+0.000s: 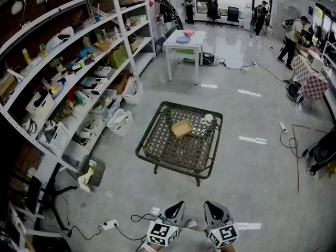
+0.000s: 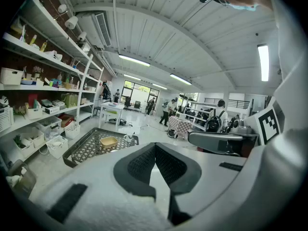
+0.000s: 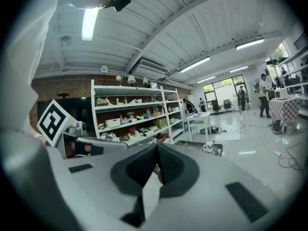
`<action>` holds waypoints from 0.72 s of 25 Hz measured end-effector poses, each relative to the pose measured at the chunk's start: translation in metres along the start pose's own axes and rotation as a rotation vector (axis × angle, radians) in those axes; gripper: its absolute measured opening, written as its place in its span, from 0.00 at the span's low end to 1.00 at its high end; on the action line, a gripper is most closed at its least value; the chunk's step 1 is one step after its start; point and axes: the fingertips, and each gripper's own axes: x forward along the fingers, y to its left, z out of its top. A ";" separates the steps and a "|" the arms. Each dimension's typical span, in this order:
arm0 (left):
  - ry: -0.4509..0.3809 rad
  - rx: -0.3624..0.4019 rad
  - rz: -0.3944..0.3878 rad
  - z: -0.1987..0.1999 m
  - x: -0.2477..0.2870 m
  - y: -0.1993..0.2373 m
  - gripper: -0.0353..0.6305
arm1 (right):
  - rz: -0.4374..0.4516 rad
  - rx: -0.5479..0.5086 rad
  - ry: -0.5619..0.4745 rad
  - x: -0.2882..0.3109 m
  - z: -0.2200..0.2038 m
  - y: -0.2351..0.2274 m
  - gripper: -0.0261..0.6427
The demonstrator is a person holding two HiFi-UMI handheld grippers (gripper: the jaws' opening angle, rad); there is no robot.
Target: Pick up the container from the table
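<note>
A shallow tan container (image 1: 181, 128) lies on a low black wire-mesh table (image 1: 157, 146) in the middle of the floor, with a white mug (image 1: 208, 119) just to its right. Both grippers are at the bottom of the head view, well short of the table and side by side: left gripper (image 1: 176, 208), right gripper (image 1: 214, 209). The left gripper view shows the container (image 2: 108, 141) and mug (image 2: 129, 137) far off beyond the left gripper (image 2: 155, 146), whose jaws are shut on nothing. The right gripper (image 3: 157, 146) is also shut and holds nothing; past it I see the mug (image 3: 208, 147) on the table (image 3: 195, 147).
Long white shelves (image 1: 79, 62) full of goods run along the left, with bins (image 1: 119, 122) on the floor below. A white table (image 1: 184, 43) stands behind. A power strip (image 1: 109, 224) and cables lie near my feet. Several people stand at the back; a checkered table (image 1: 310, 77) is on the right.
</note>
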 end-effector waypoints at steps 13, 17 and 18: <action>-0.064 -0.040 0.024 0.015 -0.010 0.032 0.09 | -0.026 -0.009 0.090 0.030 -0.022 -0.003 0.06; -0.057 -0.115 0.053 0.012 -0.025 0.067 0.09 | -0.021 0.002 0.131 0.063 -0.027 0.025 0.07; -0.051 -0.127 0.057 0.010 -0.031 0.074 0.09 | -0.012 -0.003 0.135 0.072 -0.025 0.035 0.07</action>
